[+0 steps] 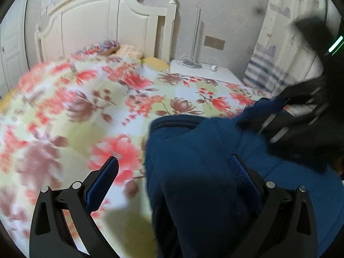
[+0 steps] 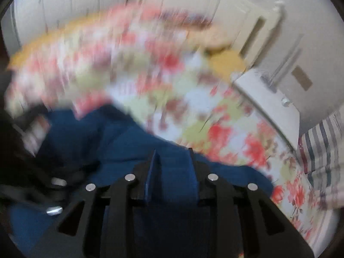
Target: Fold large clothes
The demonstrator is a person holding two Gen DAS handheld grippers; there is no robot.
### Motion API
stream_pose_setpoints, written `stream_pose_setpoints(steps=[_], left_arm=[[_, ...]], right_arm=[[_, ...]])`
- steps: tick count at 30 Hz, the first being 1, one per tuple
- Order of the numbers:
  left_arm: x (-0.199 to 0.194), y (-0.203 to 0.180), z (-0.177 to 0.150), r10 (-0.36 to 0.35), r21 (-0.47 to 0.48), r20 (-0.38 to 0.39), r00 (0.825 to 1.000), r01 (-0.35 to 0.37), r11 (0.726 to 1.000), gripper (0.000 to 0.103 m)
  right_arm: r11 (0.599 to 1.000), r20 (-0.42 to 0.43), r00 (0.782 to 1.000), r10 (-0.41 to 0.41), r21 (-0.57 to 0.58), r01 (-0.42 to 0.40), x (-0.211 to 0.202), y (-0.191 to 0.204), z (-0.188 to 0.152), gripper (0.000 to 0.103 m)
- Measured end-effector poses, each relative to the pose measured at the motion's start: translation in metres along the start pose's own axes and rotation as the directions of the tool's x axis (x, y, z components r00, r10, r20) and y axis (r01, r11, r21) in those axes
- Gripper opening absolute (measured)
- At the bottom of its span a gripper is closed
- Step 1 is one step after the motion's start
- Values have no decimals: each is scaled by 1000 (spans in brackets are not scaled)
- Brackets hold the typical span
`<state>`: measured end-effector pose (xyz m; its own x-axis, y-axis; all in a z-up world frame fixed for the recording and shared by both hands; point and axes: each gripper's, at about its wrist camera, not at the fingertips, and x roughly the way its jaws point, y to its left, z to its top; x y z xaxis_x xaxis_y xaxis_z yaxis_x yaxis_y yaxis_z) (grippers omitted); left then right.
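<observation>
The bed (image 1: 64, 107) was the biggest thing, with a flowery cover in red, pink and green. A white headboard (image 1: 96, 21) stood at its far end, and a white bedside stand (image 1: 204, 71) sat just beside it.

On the near part of the bed lay the blue garment (image 1: 193, 172). It was dark blue, thick and soft, bunched up with folds. One edge had a ribbed band. It ran off the bottom of both views, so its whole shape could not be seen.

The right wrist view was very blurry. The flowers there were only smears. A striped cloth (image 2: 322, 150) showed at the side, cut off.

The left tool (image 1: 174, 167) was spread wide. One finger was over the flowery cover and the other over the blue garment, with nothing pinched.

The right tool (image 2: 172, 161) was nearly pressed together, pinching a fold of the blue garment between its pads.
</observation>
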<state>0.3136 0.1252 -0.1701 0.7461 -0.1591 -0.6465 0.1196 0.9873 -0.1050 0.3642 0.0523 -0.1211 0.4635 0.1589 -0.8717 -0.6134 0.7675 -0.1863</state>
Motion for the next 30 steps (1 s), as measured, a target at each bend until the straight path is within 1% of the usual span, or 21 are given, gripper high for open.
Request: stream_pose_setpoints(steps=[1,2,4,5,6,7,8,9,10,11,13,15,16,17,18,20,21,24,27,28,30], left_arm=[[-13,0,0,43,11,1,999,-43,999,98],[-32,1,-2,80,29,24,997,-81,996,98],[-69,5,-8,74,43,74,994,-78,996,98],[-92,5,-15,84,60,107,991,-91,994,98],[-111,4,-23,114,78,139,984,-126,989,98],[-124,1,-30,125,87,158,980,-140,986,98],[-140,-2,-41,102,95,172,980,-119,988,98],[-152,-5,-53,56,99,175,983,-74,992,98],[-158,-8,-62,29,105,171,985,-47,993,98],[-161,-13,-72,11,120,162,987,-31,992,98],[-157,-21,-87,-4,152,142,990,-18,988,98],[-140,-24,-98,-7,158,92,996,-8,987,98],[-135,-24,-102,-6,151,86,996,-7,988,99],[-130,-23,-104,-4,144,81,997,-8,990,99],[-125,-21,-106,-4,132,68,998,-5,991,99],[-122,-18,-108,2,112,60,998,-8,994,99],[-121,-18,-109,12,115,54,998,-18,993,99],[-119,-16,-112,17,115,35,999,-21,993,99],[-116,-12,-114,-6,100,20,1000,4,995,99],[-117,-12,-115,-10,96,19,1000,8,995,99],[-115,-11,-115,-21,85,13,1000,20,996,99]], right_arm=[[999,0,1000,24,33,-24,1,-6,0,28],[998,-2,999,40,58,-40,-1,-11,0,28],[998,4,1000,22,50,-22,-4,-11,-2,29],[999,10,1000,3,38,-3,-6,-9,-2,30],[999,12,1000,-14,30,13,-7,-7,-2,30],[999,13,999,-35,23,35,-9,-4,-1,30],[998,15,998,-56,20,55,-12,-1,0,30],[997,28,997,-72,22,72,-20,3,3,30],[998,55,997,-53,28,51,-30,6,6,30],[999,95,995,8,33,-11,-43,10,9,30],[996,136,987,89,7,-90,-60,24,15,30],[992,115,987,111,-77,-103,-65,51,20,30],[987,92,989,115,-119,-104,-62,64,21,30],[983,55,994,97,-159,-87,-52,78,21,28],[983,26,997,70,-173,-65,-41,87,20,24],[977,-15,1000,-17,-211,13,-16,103,19,23],[975,-24,999,-31,-219,25,-12,106,20,23],[978,-43,998,-43,-207,33,-6,108,25,22],[981,-45,997,-58,-189,48,-18,108,27,23],[981,-26,998,-59,-189,53,-29,109,28,25],[984,15,1000,-26,-178,28,-48,110,29,34]])
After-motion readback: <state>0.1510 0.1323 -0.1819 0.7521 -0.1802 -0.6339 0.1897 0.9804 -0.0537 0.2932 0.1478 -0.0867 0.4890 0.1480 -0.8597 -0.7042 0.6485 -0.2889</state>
